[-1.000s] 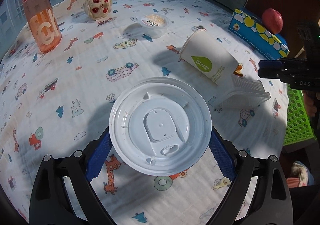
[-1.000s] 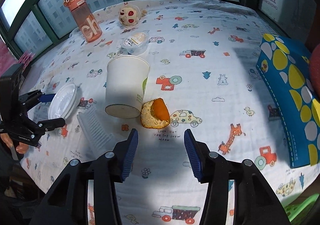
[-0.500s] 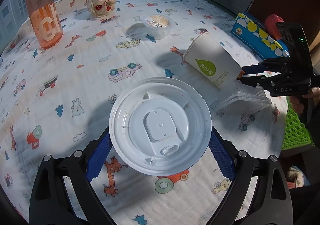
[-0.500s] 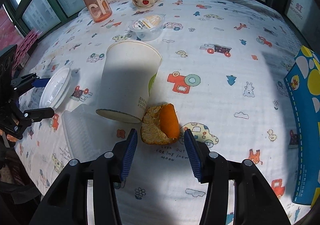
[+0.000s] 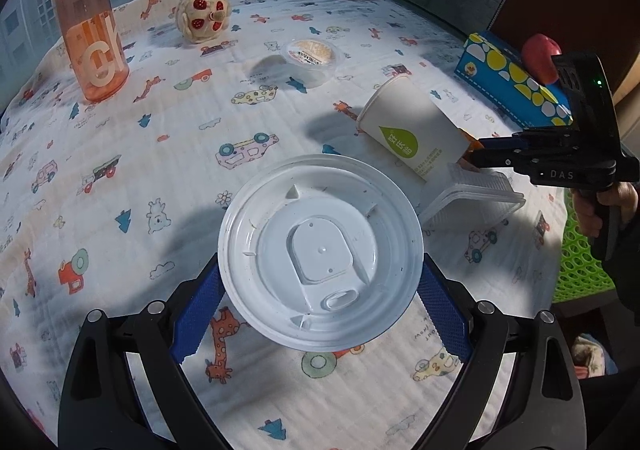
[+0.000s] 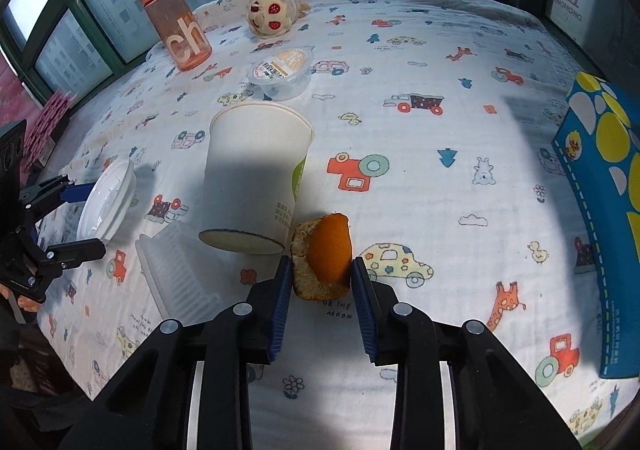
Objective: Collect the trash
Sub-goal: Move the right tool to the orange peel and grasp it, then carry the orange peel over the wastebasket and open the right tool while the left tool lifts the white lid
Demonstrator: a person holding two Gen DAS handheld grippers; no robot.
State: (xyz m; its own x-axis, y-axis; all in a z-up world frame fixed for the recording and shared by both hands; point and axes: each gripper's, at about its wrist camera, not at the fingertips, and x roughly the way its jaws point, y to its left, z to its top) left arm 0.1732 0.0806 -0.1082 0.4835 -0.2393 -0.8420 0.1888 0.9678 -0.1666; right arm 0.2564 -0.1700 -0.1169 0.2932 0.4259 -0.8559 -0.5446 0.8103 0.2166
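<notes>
Orange peel (image 6: 326, 256) lies on the surface beside the tipped paper cup (image 6: 256, 173), the right claw (image 6: 320, 278) clamped on it. The left claw (image 5: 320, 290) grips the white plastic lid (image 5: 320, 252). Judging by this, cup and clear tray (image 6: 176, 270) remain uncollected.

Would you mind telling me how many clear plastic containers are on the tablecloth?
2: a round sealed cup between the paper cup and the plush toy, and a ribbed rectangular tray lying beside the paper cup's base. More may be hidden out of view.
</notes>
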